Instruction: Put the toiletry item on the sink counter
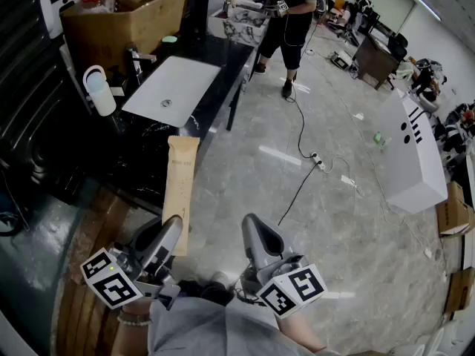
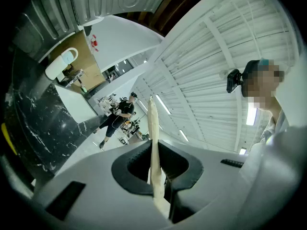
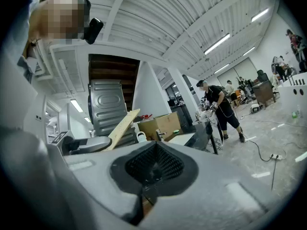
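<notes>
Between the jaws of the left gripper (image 1: 169, 232), clamped on its near end, a long flat tan packet (image 1: 180, 191) is held above the floor, pointing toward the black sink counter (image 1: 223, 58) with its white basin (image 1: 172, 87). Just right, the right gripper (image 1: 256, 232) hovers, jaws together on nothing.

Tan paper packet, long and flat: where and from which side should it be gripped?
Likely its near short end, from the person's side, jaws on its broad faces, as the left gripper does: the tan paper packet is thin and flat.
</notes>
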`<state>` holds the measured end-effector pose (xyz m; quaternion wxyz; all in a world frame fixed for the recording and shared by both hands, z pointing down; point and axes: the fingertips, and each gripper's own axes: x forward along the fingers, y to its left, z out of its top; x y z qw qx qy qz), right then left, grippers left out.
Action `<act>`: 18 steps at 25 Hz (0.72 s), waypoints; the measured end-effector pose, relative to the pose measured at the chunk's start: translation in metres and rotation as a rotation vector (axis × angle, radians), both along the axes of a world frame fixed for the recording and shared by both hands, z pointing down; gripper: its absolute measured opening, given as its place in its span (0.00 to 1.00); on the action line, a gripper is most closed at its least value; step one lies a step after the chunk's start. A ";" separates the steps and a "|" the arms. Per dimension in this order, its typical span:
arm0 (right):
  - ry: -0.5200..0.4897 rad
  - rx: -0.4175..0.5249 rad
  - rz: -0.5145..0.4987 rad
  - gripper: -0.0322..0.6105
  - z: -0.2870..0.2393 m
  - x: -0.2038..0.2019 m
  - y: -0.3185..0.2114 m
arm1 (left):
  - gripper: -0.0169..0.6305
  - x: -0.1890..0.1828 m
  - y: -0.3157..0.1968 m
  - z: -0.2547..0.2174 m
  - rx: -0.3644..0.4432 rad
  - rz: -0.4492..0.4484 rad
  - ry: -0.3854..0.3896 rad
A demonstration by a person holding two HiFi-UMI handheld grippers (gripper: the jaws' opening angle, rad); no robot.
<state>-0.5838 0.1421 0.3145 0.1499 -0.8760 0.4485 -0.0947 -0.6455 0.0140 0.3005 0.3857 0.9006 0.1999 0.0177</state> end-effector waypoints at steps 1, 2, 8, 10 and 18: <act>0.001 0.001 0.000 0.05 0.001 0.001 0.001 | 0.08 0.001 0.000 0.000 0.002 0.000 0.003; 0.002 0.002 0.000 0.05 0.002 0.002 0.001 | 0.08 0.002 0.001 0.001 0.004 0.000 0.005; 0.003 0.010 -0.003 0.05 0.002 0.007 0.008 | 0.08 0.008 0.010 0.002 0.008 0.004 0.005; 0.003 0.012 -0.005 0.05 0.002 0.009 0.011 | 0.08 0.010 0.014 0.001 0.010 0.007 0.005; 0.014 0.024 0.027 0.05 0.000 0.018 0.029 | 0.08 0.017 0.026 -0.002 0.019 0.005 0.011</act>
